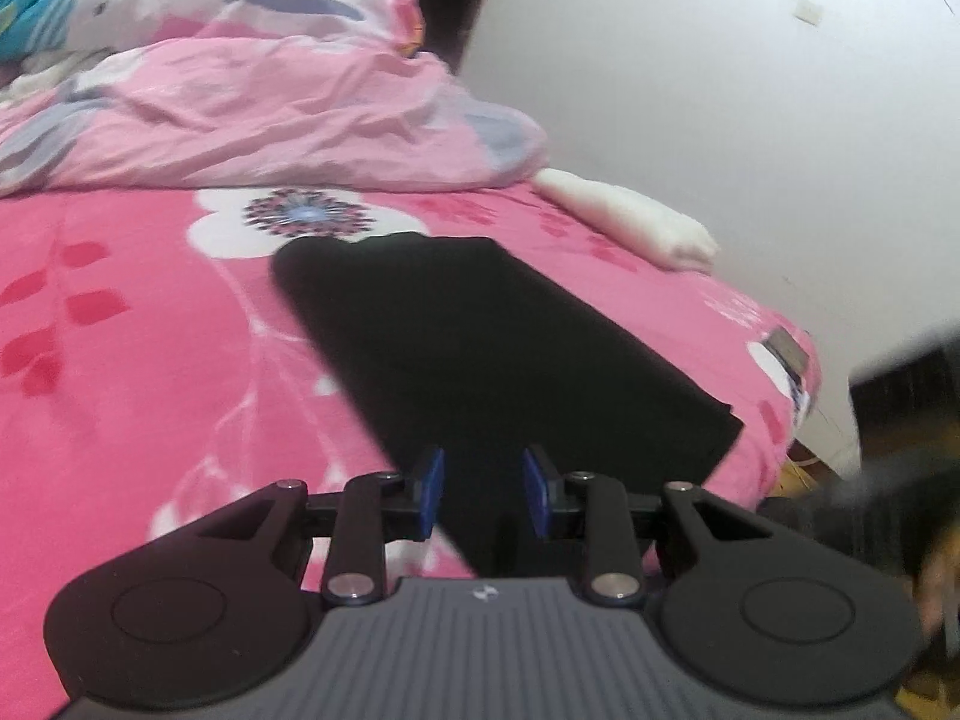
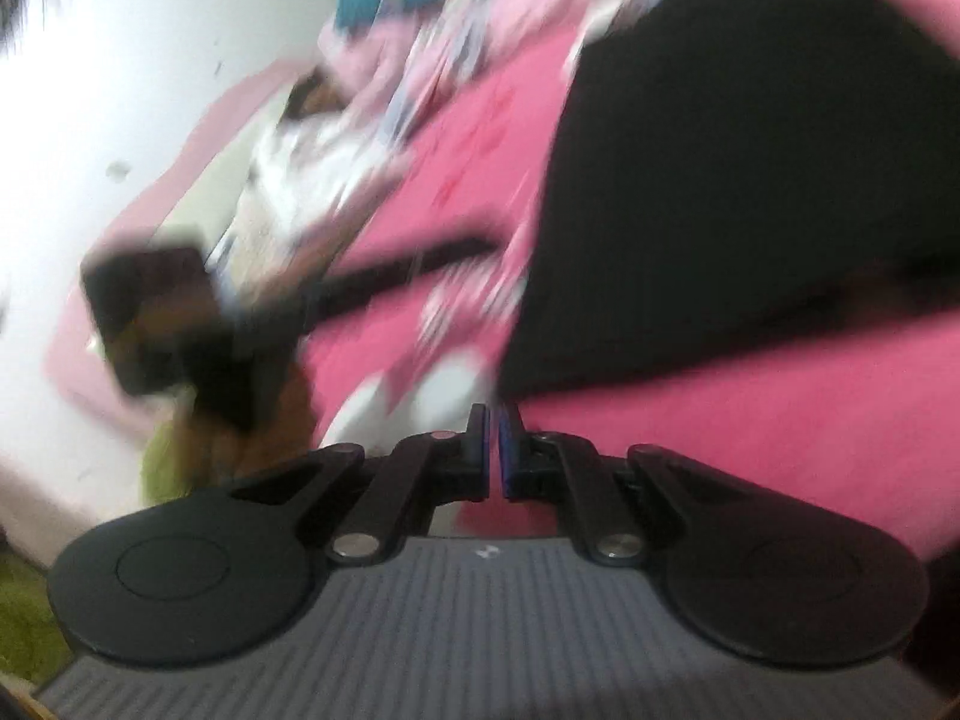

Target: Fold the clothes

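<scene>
In the left wrist view, a rumpled pink quilt [image 1: 252, 102] fills the upper left. At centre a folded black garment [image 1: 498, 348] lies flat on the pink floral bedsheet [image 1: 138, 360]. The left gripper [image 1: 483, 495], bottom centre, has its blue pads apart with nothing between them. A white cloth roll [image 1: 630, 219] lies at upper right. In the blurred right wrist view, the right gripper [image 2: 493, 450] seems closed and empty.

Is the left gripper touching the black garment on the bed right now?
Cannot tell. In the left wrist view the left gripper is open over the black garment's near end, but whether its fingertips rest on the cloth is unclear.
</scene>
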A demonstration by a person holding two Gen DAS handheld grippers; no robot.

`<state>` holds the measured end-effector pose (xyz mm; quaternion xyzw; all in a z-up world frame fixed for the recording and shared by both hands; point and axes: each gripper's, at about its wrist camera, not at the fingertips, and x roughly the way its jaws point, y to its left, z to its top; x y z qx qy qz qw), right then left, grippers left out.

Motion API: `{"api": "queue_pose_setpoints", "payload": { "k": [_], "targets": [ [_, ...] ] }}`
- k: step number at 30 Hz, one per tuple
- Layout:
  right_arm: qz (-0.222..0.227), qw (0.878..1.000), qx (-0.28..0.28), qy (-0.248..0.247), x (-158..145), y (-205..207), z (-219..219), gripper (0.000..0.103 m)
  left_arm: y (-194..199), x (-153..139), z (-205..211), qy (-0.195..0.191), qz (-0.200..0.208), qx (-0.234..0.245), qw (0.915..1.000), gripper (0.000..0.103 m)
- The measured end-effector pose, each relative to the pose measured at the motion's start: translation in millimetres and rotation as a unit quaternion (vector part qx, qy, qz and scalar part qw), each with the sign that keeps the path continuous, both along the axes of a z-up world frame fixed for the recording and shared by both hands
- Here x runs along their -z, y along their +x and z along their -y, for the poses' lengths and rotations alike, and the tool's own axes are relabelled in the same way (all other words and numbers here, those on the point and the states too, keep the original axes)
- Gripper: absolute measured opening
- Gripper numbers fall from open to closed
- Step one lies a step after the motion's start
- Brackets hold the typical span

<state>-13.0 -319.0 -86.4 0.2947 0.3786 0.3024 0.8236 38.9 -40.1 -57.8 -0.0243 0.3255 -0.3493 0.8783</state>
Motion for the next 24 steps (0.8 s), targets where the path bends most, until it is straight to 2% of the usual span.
{"api": "queue_pose_setpoints", "payload": {
  "k": [2,8,10,13,14,16,19,21,24],
  "targets": [
    [0.013,0.998,0.058,0.015,-5,9,28,0.004,-4,3,7,0.000,0.002,0.014,0.9999,0.029],
    [-0.023,0.983,0.181,0.027,22,33,75,0.000,-11,19,18,0.012,-0.003,0.026,0.9996,0.029],
    [-0.025,0.972,0.229,0.046,29,26,93,0.000,-13,24,22,0.016,-0.004,0.030,0.9994,0.029],
    [-0.013,0.949,0.316,0.013,25,11,119,0.003,-13,27,21,0.011,-0.007,0.030,0.9995,0.029],
    [-0.013,0.945,0.325,0.024,24,10,123,0.003,-13,27,20,0.010,-0.007,0.029,0.9995,0.029],
    [-0.005,0.946,0.319,0.054,18,14,122,0.004,-13,28,19,0.007,-0.008,0.028,0.9995,0.029],
    [0.011,0.968,0.246,0.054,6,44,80,0.004,-12,29,17,0.002,-0.009,0.027,0.9996,0.029],
    [-0.001,0.978,0.199,0.057,10,69,56,0.004,-12,30,16,-0.001,-0.009,0.026,0.9996,0.029],
    [-0.033,0.978,0.198,0.052,24,89,56,0.000,-11,31,14,-0.007,-0.010,0.026,0.9996,0.029]
  ]
}}
